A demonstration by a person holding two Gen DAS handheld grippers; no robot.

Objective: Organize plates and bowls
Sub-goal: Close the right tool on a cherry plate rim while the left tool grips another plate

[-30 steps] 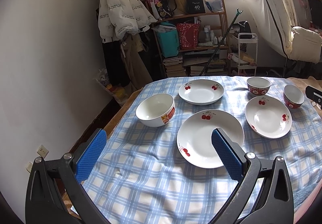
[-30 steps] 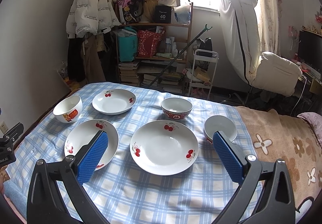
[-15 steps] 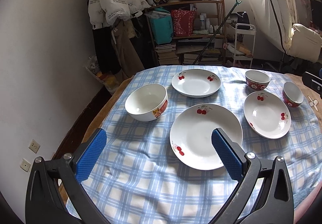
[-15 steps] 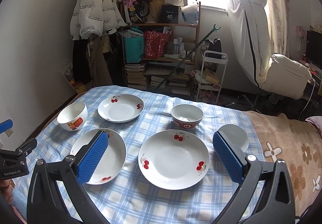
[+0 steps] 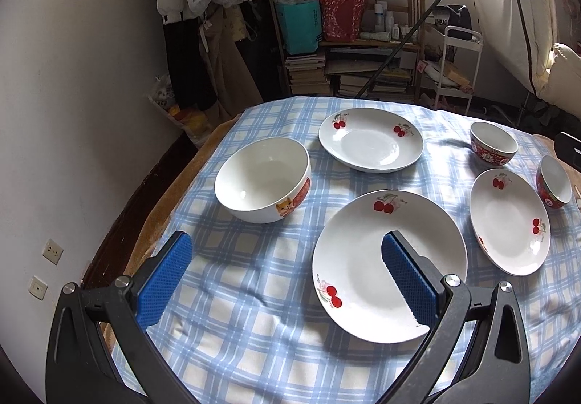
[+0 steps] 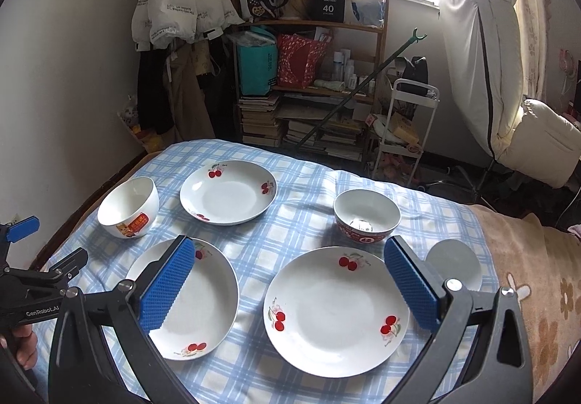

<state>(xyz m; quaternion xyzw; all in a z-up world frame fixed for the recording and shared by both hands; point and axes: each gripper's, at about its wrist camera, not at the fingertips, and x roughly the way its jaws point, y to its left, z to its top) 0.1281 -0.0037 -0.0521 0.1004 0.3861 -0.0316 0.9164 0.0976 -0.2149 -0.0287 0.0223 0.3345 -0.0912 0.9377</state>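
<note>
- Below the left gripper (image 5: 287,253), jaws spread wide and holding nothing: a blue checked cloth (image 5: 254,295) over the desk.
- Under its right finger: a cherry plate (image 5: 363,277), lying flat.
- Ahead of its left finger: a white bowl (image 5: 263,178) with a cartoon print, upright.
- Ahead, farther off: a second cherry plate (image 5: 370,139).
- To its right: a third cherry plate (image 5: 508,222), with two red bowls, one (image 5: 493,148) beyond it and one (image 5: 553,181) at its right edge.
- Below the right gripper (image 6: 285,267), likewise released and empty: the third plate, between its fingers.
- Behind its right finger: one red bowl, partly hidden.
- At far left of the right view: the left gripper, held in a hand (image 6: 21,342).
</note>
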